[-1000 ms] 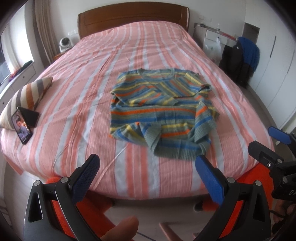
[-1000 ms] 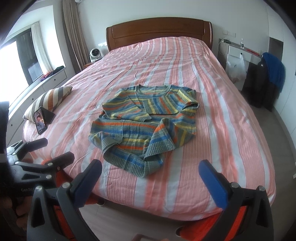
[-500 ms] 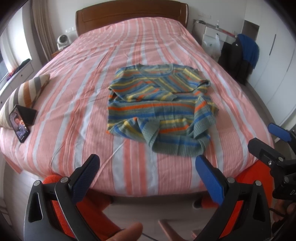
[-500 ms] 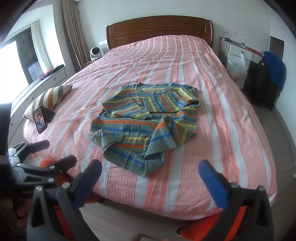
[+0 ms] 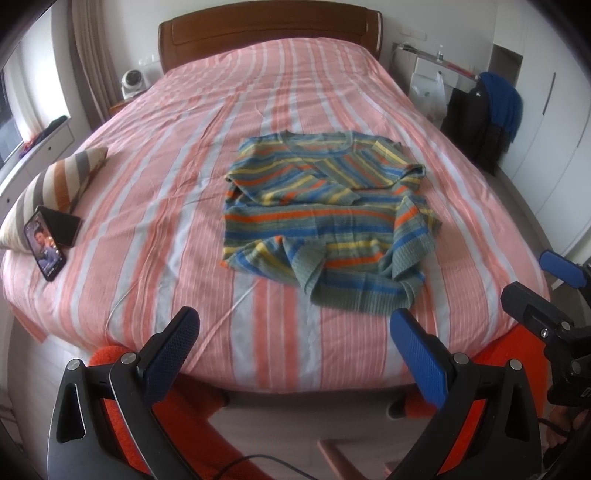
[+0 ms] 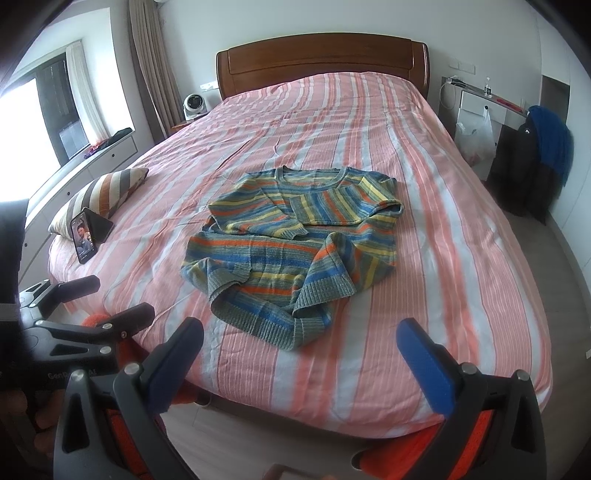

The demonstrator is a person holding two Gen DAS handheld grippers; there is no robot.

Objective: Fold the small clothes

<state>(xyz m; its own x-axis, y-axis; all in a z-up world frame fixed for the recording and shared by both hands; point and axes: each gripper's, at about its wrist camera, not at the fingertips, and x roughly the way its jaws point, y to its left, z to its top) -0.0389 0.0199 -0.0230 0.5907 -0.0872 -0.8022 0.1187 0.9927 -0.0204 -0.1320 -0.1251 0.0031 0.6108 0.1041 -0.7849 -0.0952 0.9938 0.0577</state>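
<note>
A small striped knit sweater (image 5: 325,214) in blue, orange, yellow and grey lies on the bed (image 5: 155,206), sleeves folded across the body and the hem rumpled toward me. It also shows in the right wrist view (image 6: 295,243). My left gripper (image 5: 295,347) is open and empty, held off the foot of the bed, short of the sweater's hem. My right gripper (image 6: 299,354) is open and empty, also off the foot edge, to the right of the left one. The right gripper shows at the left wrist view's right edge (image 5: 554,291).
A striped pillow (image 5: 55,184) and a lit phone (image 5: 46,243) lie at the bed's left edge. A wooden headboard (image 5: 269,29) stands at the far end. A chair with dark and blue clothes (image 5: 491,118) stands at the right. A small fan (image 6: 194,105) sits left of the headboard.
Both views have shifted slightly; the sweater sits a little lower and closer in frame. The sweater itself has not moved. Both grippers stay open.
</note>
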